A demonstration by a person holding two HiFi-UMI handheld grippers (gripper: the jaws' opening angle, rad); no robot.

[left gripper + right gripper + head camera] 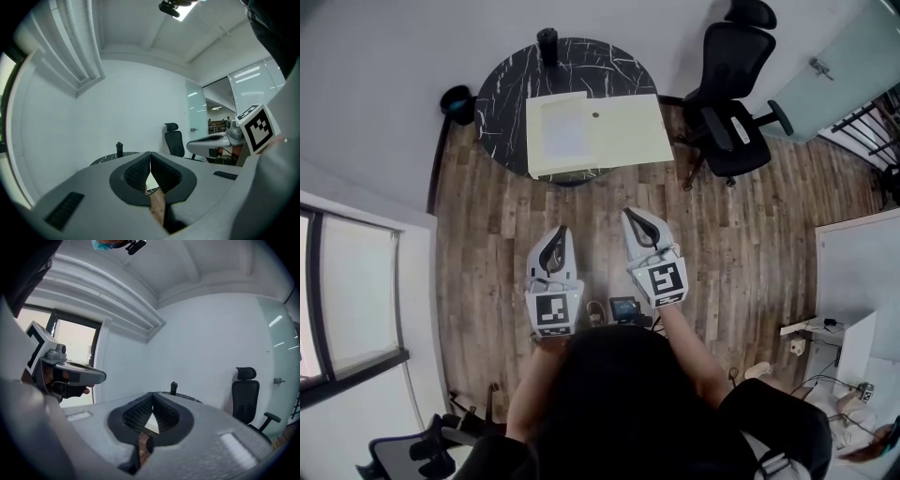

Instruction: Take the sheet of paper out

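Closed tip to tip on nothing: left gripper [562, 231] and right gripper [629, 214], side by side above a wood floor [741, 234], with black-and-white squares on each cube [665, 279]. Well ahead of the fingertips, seen only from the head view: a white sheet of paper [563, 134] lying in the left half of an open pale-yellow folder [628, 131] on a round black table [502, 94]. From the gripper views, just the table's edge, a black canister [174, 387] at its far side and an office chair [247, 397] off right of the fingers.
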